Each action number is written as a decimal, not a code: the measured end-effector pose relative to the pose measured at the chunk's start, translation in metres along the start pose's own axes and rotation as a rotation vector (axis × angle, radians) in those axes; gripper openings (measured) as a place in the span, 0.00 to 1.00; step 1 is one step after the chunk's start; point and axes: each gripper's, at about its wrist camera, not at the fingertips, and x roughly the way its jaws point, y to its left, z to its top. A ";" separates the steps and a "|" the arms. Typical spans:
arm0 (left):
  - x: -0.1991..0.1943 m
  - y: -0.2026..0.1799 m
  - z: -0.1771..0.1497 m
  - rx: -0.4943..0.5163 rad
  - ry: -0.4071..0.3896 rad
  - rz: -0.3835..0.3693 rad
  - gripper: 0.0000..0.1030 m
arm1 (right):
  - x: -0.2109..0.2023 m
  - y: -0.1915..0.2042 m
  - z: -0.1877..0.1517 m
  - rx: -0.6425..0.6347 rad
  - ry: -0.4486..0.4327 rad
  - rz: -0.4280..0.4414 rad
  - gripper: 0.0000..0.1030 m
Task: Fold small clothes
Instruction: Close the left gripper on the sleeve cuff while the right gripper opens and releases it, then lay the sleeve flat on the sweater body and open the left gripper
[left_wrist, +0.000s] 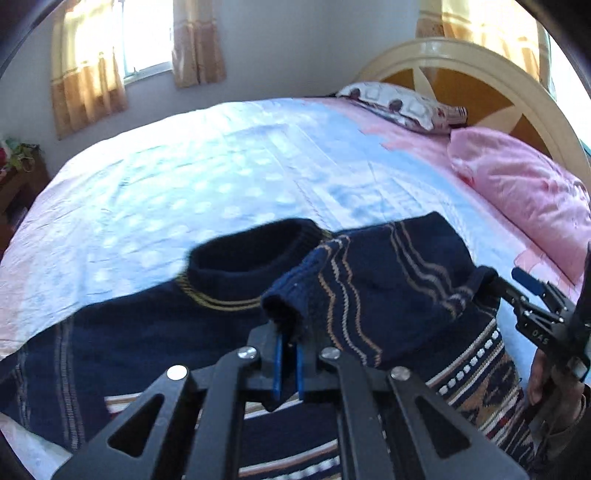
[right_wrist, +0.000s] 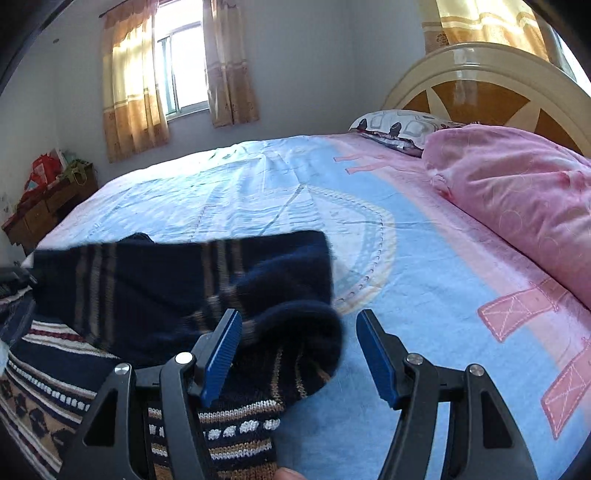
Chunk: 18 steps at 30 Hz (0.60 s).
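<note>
A small navy knitted sweater (left_wrist: 155, 328) with tan stripes and a patterned hem lies on the bed, collar (left_wrist: 251, 254) pointing away. My left gripper (left_wrist: 290, 341) is shut on the cuff of a sleeve (left_wrist: 373, 280) and holds it folded over the sweater's body. My right gripper (right_wrist: 299, 354) is open; the sleeve's folded end (right_wrist: 295, 332) lies between its fingers, loose. The right gripper also shows at the right edge of the left wrist view (left_wrist: 532, 295). The sweater's patterned hem (right_wrist: 229, 424) lies under the right gripper.
The bed has a light blue and pink sheet (right_wrist: 424, 258). A pink pillow (right_wrist: 524, 199) and a patterned pillow (right_wrist: 399, 129) lie by the headboard (right_wrist: 480, 85). A wooden side table (right_wrist: 44, 210) stands at the far left under a curtained window.
</note>
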 end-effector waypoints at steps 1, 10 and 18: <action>-0.005 0.006 -0.001 -0.007 -0.003 0.002 0.06 | 0.001 0.000 0.000 -0.001 0.001 -0.003 0.63; -0.026 0.060 -0.014 -0.077 -0.011 0.030 0.06 | 0.004 0.001 -0.003 -0.014 0.025 0.018 0.63; -0.003 0.094 -0.036 -0.144 0.037 0.054 0.06 | 0.008 0.000 -0.005 -0.017 0.047 0.003 0.63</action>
